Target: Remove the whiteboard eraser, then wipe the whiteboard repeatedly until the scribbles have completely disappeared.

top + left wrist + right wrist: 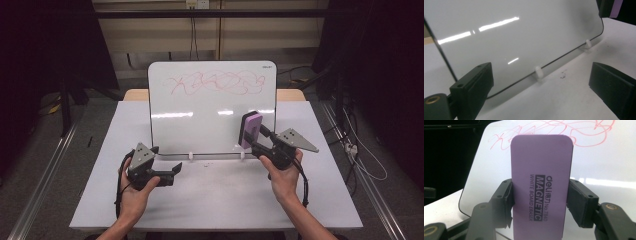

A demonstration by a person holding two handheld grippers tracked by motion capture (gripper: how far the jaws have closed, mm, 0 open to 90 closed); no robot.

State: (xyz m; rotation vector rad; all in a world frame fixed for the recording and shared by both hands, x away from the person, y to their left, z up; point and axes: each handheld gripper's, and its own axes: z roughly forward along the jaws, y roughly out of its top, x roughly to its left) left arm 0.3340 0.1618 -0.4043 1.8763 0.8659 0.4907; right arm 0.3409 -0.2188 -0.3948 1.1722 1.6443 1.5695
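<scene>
Right now my right hand-held gripper is clamped on the purple eraser, held upright just in front of the whiteboard at its four o'clock corner, well below the red scribble near twelve o'clock. Pressing too hard could tip the board back off its small white clips, since nothing braces it. My left hand-held gripper rests low on the counter at seven o'clock, jaws apart and empty, pointing toward the board's bottom edge.

Overhead lighting leaves streaked glare across the whiteboard centre, the counter evenly bright, surroundings at 9 and 3 o'clock dark.
</scene>
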